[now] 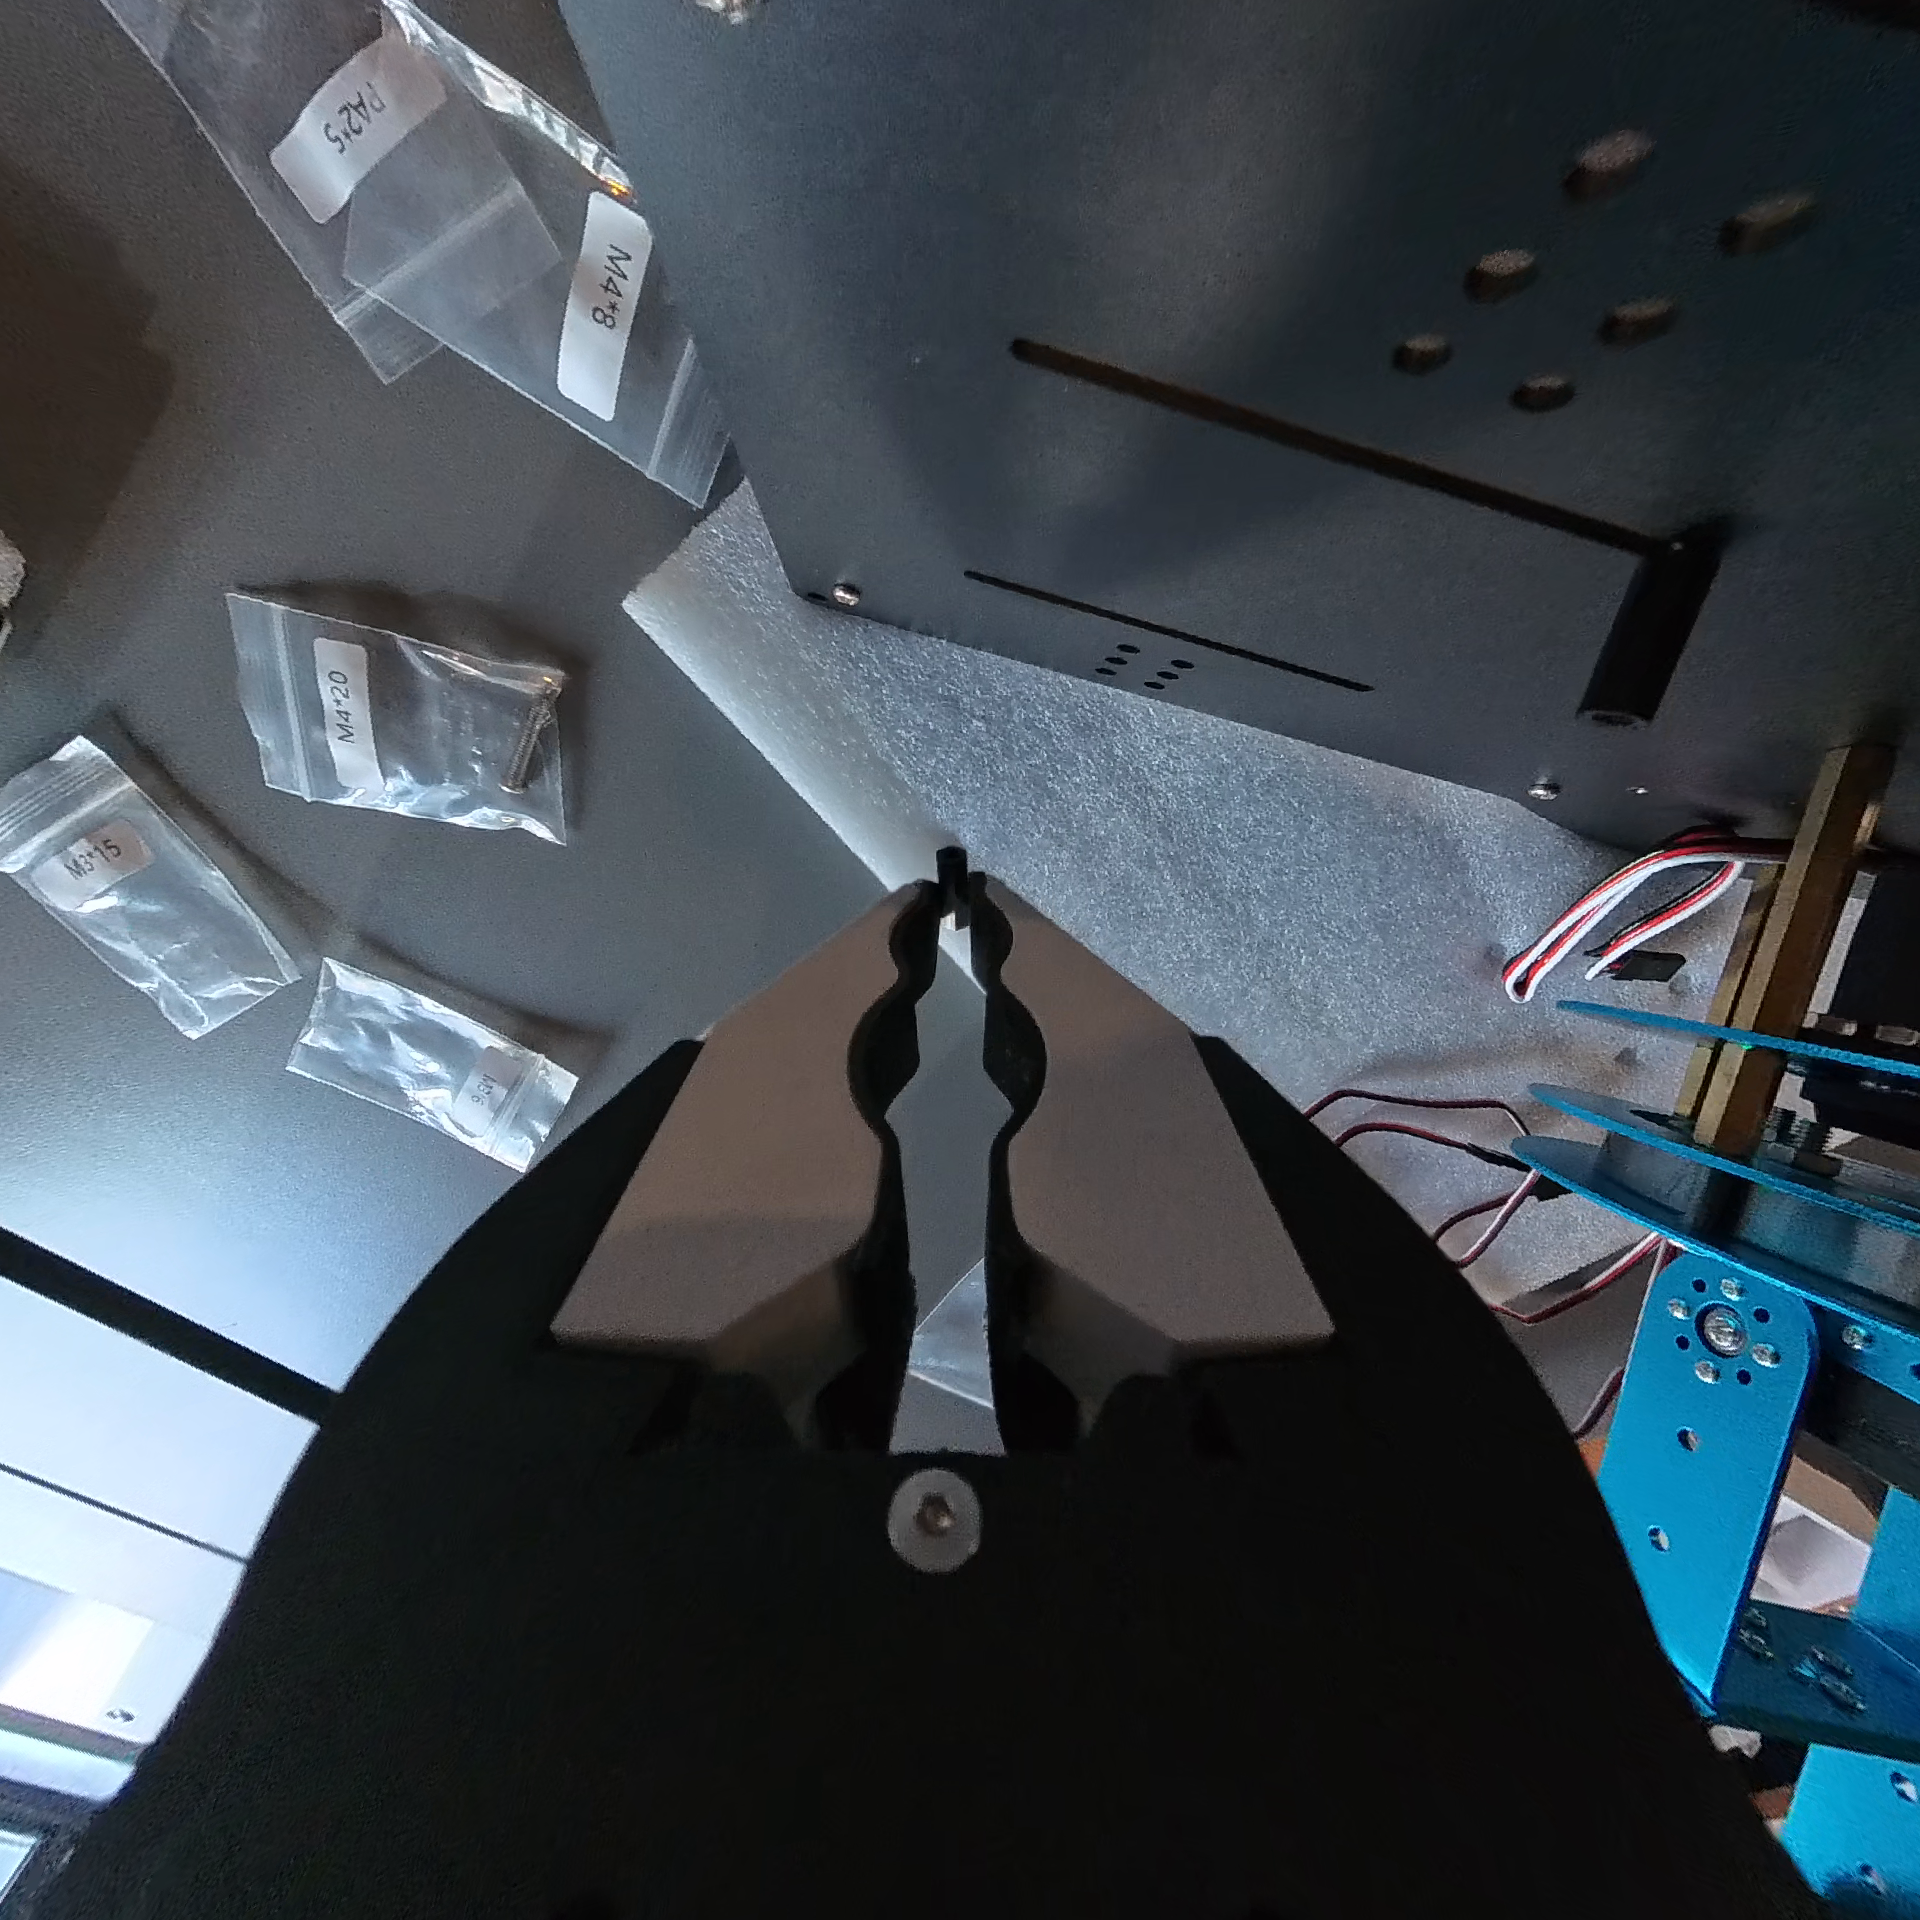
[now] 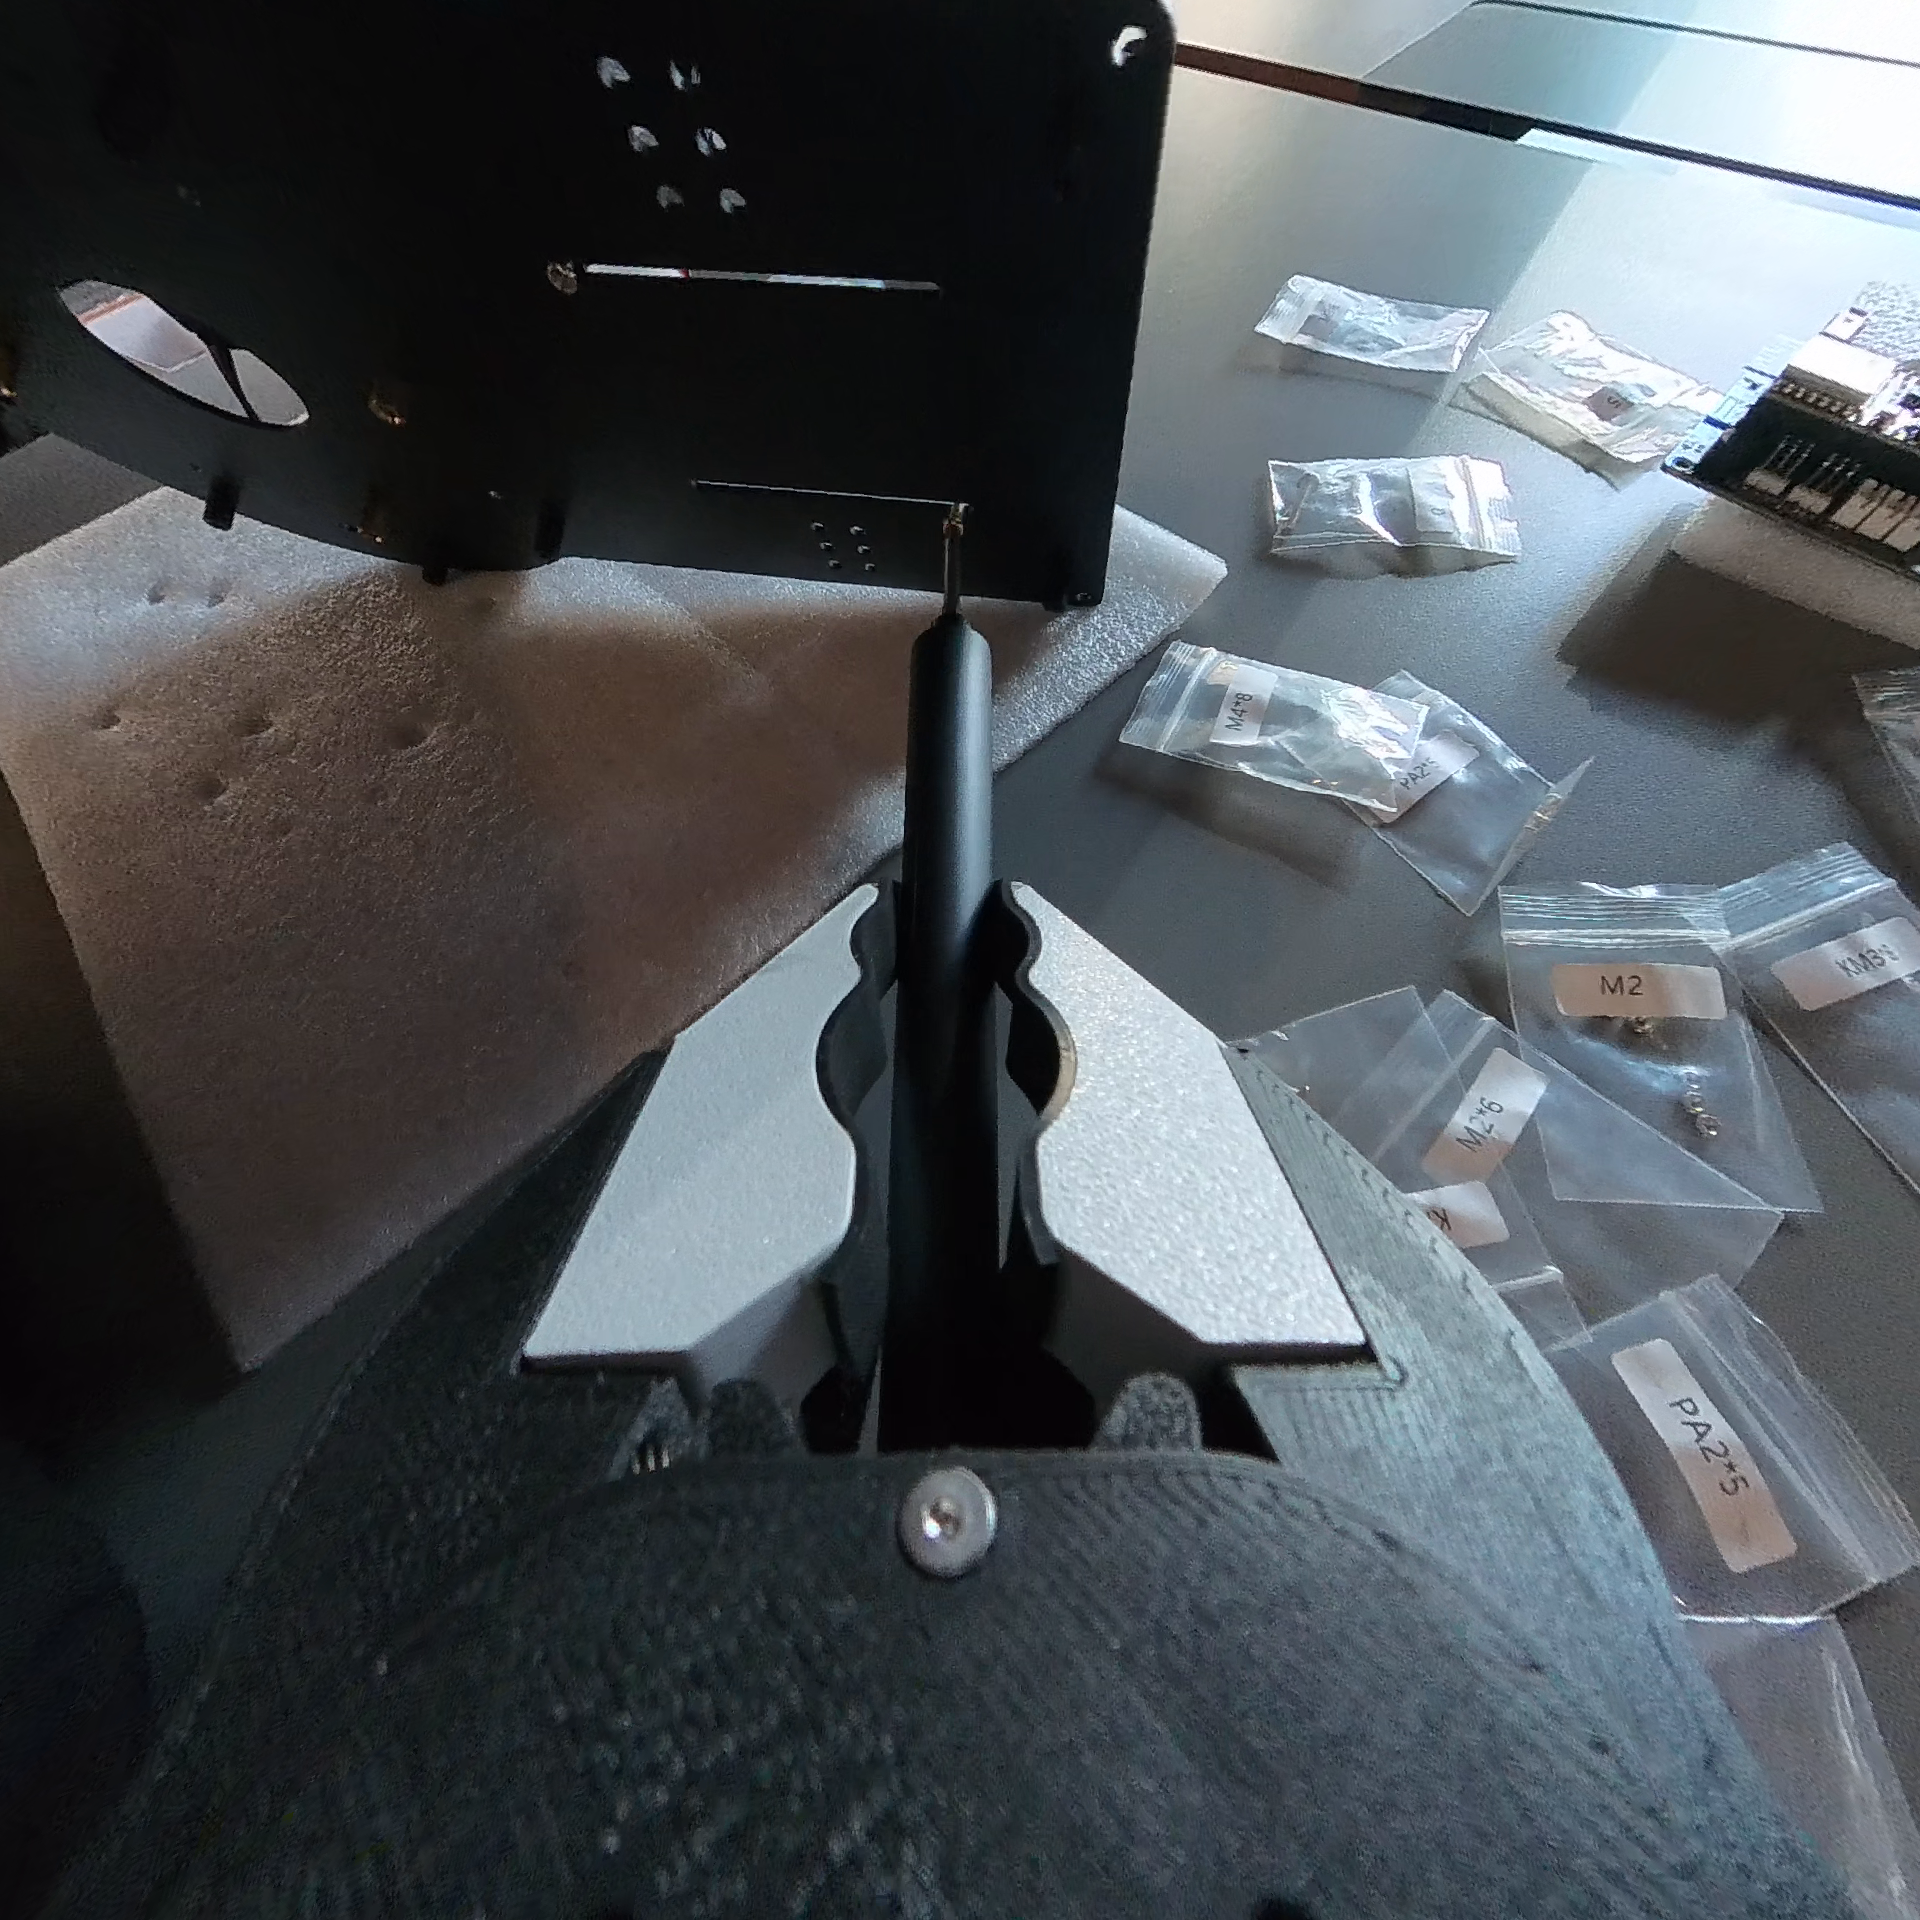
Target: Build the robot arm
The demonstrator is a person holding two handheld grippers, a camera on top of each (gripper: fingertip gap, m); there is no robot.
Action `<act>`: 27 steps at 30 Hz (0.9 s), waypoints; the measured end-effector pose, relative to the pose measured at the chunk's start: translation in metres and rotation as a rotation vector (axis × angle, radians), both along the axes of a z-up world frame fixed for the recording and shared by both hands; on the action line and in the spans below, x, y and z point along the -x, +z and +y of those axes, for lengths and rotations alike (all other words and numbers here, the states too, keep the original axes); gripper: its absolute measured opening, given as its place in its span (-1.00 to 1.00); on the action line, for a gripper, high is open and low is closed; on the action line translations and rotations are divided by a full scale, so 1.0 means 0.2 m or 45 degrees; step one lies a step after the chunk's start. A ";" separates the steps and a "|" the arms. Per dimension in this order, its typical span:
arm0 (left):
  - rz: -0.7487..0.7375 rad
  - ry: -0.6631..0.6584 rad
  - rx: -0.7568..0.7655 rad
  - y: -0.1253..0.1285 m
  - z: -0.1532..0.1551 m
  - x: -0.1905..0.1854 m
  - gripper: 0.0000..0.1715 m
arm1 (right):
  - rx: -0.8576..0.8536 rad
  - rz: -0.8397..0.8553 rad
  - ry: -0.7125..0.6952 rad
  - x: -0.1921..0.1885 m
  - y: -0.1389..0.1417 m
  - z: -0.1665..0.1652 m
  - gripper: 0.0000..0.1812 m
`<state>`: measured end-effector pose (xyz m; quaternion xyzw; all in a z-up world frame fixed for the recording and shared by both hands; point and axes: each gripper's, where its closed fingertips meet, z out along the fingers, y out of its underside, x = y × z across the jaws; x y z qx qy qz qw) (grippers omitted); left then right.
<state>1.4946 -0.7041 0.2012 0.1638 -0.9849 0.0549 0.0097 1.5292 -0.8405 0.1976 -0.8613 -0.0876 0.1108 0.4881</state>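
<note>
My left gripper (image 1: 952,896) is shut on a small black standoff (image 1: 952,871) that sticks out past its tips, above the edge of a white foam sheet (image 1: 1091,831). A dark metal chassis plate (image 1: 1195,312) with slots and holes hangs tilted above the foam. My right gripper (image 2: 945,914) is shut on a black screwdriver (image 2: 940,790). Its thin bit carries a small screw (image 2: 954,517) that touches the chassis plate (image 2: 623,395) near a slot at its lower edge.
Several small clear labelled bags of hardware (image 1: 395,727) (image 2: 1278,727) lie on the dark table (image 1: 312,499). A blue metal bracket assembly (image 1: 1704,1455) with brass posts and servo wires (image 1: 1621,925) stands at the right. A circuit board (image 2: 1818,436) sits on a white block far right. My right fingertips sit around 15 centimetres from my left ones.
</note>
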 end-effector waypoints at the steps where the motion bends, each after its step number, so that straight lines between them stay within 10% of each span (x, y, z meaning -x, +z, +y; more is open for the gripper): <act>1: -0.001 0.000 -0.002 0.00 0.00 0.00 -0.96 | 0.002 -0.001 0.000 0.00 0.00 0.00 -0.81; 27: 0.001 0.058 0.030 0.01 0.00 0.00 -0.96 | 0.034 0.157 -0.013 0.01 0.00 0.02 -0.81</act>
